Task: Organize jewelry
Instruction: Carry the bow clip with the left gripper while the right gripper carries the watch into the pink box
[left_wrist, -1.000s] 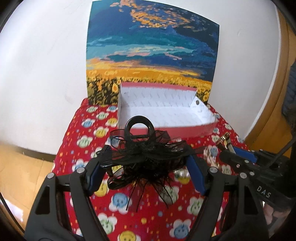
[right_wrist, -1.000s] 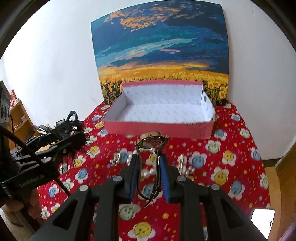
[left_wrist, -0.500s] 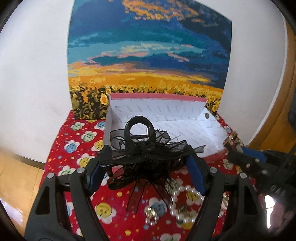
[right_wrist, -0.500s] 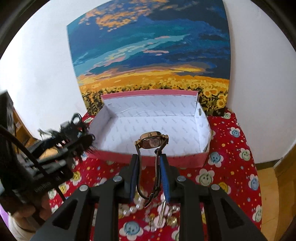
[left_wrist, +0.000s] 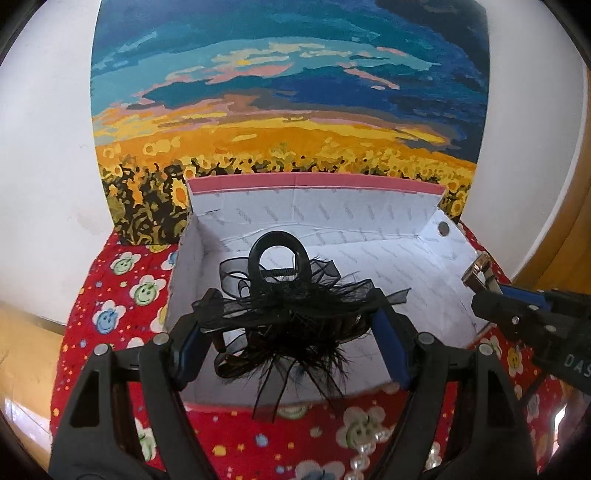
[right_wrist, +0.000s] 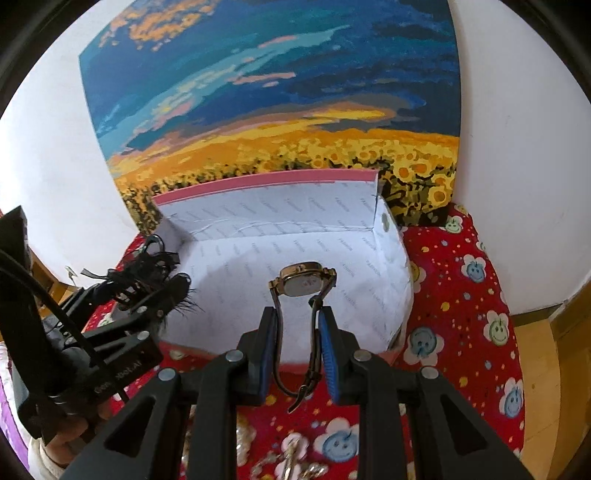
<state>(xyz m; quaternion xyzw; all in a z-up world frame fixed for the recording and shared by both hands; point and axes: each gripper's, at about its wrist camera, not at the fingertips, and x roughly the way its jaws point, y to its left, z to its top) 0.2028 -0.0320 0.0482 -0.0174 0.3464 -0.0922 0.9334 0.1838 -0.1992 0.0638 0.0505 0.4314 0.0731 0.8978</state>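
My left gripper (left_wrist: 288, 332) is shut on a black feathered hair clip (left_wrist: 284, 291) and holds it over the near part of the open pink box with white lining (left_wrist: 317, 184). My right gripper (right_wrist: 297, 332) is shut on a gold wristwatch (right_wrist: 301, 282) by its strap, held over the box's near rim (right_wrist: 295, 365). The watch also shows at the right in the left wrist view (left_wrist: 476, 271). The hair clip shows at the left in the right wrist view (right_wrist: 147, 269).
The box stands on a red smiley-flower cloth (left_wrist: 122, 291) against a sunflower painting (left_wrist: 288, 92) on a white wall. Pearl beads (left_wrist: 364, 454) and small gold pieces (right_wrist: 291, 461) lie on the cloth in front of the box.
Both grippers moved forward toward the box, from above the cloth to over its near part. Each still grips its item.
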